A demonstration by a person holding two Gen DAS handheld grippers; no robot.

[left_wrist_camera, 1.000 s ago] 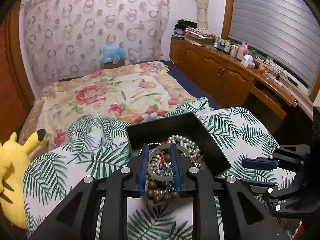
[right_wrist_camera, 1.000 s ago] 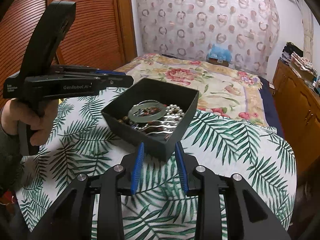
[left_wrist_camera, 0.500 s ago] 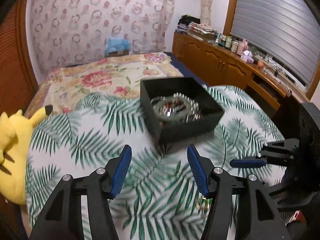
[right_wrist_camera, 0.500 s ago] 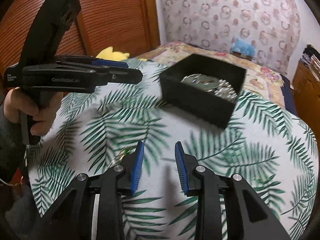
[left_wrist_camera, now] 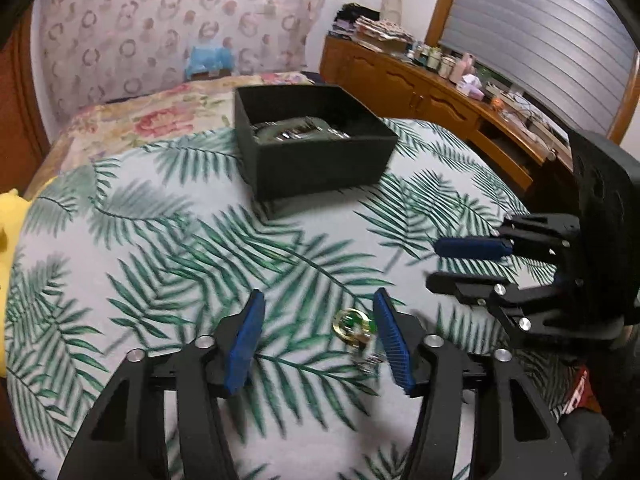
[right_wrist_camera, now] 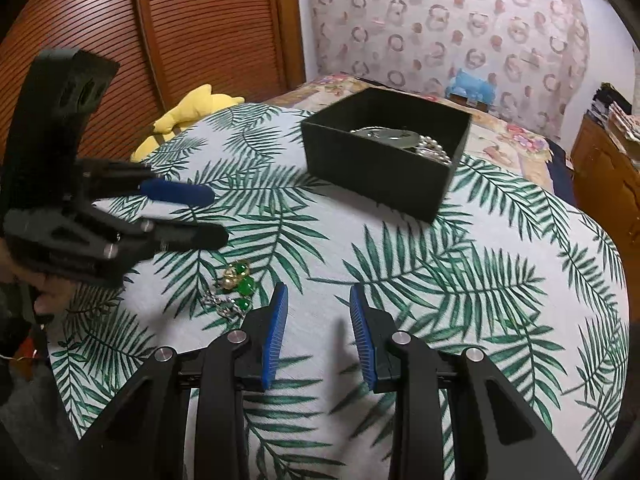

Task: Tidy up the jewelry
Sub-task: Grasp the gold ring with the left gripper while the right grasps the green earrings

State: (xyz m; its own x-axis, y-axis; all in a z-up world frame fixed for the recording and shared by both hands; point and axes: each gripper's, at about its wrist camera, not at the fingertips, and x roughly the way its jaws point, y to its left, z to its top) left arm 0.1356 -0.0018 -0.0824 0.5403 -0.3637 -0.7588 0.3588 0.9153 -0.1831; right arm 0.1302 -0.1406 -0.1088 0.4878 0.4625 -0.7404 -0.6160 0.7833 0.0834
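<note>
A black open box [left_wrist_camera: 312, 148] with pearls and other jewelry in it stands on a palm-leaf cloth; it also shows in the right wrist view [right_wrist_camera: 384, 152]. A small gold, green-stone and silver-chain jewelry piece [left_wrist_camera: 356, 330] lies on the cloth between my left gripper's open fingers, close to the right fingertip. My left gripper [left_wrist_camera: 320, 324] is open and empty. In the right wrist view the piece [right_wrist_camera: 236, 288] lies just left of my right gripper [right_wrist_camera: 318, 312], which is open and empty.
The right gripper [left_wrist_camera: 472, 264] shows at the right of the left wrist view, the left gripper [right_wrist_camera: 196, 216] at the left of the right wrist view. A yellow plush toy [right_wrist_camera: 192, 110] lies at the cloth's far left edge. A wooden cabinet [left_wrist_camera: 440, 96] stands to the right.
Both grippers have pulled back from the box toward the near side of the cloth. The left gripper released jewelry in the box, opened, and now straddles the small green-and-gold piece.
</note>
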